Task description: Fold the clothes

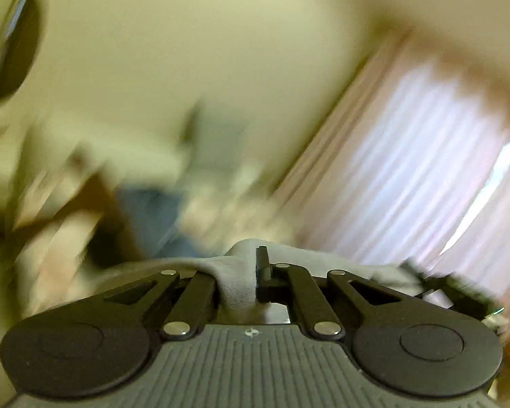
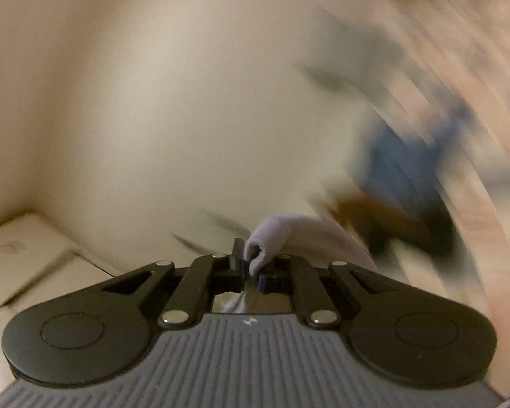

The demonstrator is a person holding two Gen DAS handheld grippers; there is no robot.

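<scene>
A light grey garment is bunched between the fingers of my left gripper, which is shut on it; the cloth drapes over the left finger and spreads to both sides. In the right wrist view a fold of the same pale grey cloth rises from my right gripper, whose fingers are shut on it, and trails away to the right. Both views point up at a cream wall and are heavily blurred by motion. The rest of the garment is hidden below the grippers.
A pink curtain with window light fills the right of the left wrist view. A blurred blue shape and brown furniture lie at mid left. White panels sit at the lower left of the right view.
</scene>
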